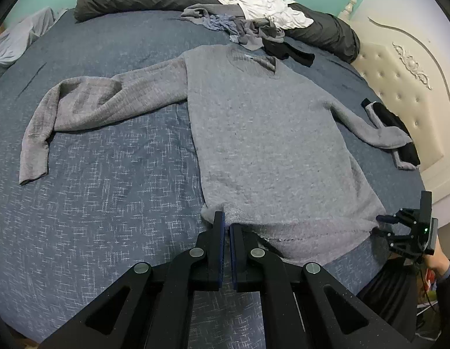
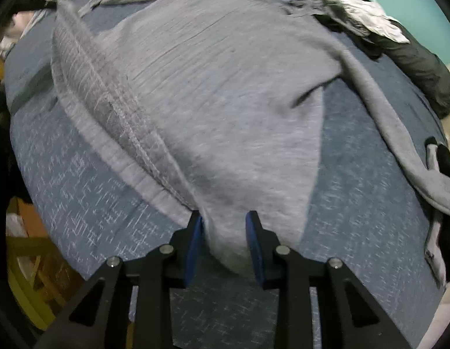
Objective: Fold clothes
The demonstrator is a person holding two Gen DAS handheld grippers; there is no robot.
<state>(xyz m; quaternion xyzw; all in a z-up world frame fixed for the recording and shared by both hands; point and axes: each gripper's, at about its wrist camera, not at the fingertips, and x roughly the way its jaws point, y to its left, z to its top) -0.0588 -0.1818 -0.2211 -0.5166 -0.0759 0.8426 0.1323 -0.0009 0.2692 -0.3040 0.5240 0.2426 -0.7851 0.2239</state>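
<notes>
**Blue bed, grey sweater laid flat for folding**

Bedspread (image 1: 108,203) holds the grey sweater (image 1: 268,133) spread flat, sleeves out. Left gripper (image 1: 227,226) pinches the hem's left corner; right gripper (image 2: 225,226) straddles the other corner, apparently not yet clamped, likely readying a lift.

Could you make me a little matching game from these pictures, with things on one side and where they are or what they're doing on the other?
Things:
1. grey sweater
2. white clothes
3. left gripper
4. black garment

Places or states:
A. shut at the sweater's bottom hem
B. piled on the dark bedding at the far side of the bed
C. spread flat on the blue bedcover
D. by the cream headboard, under a sleeve end

Pairs: 1-C, 2-B, 3-A, 4-D
</notes>
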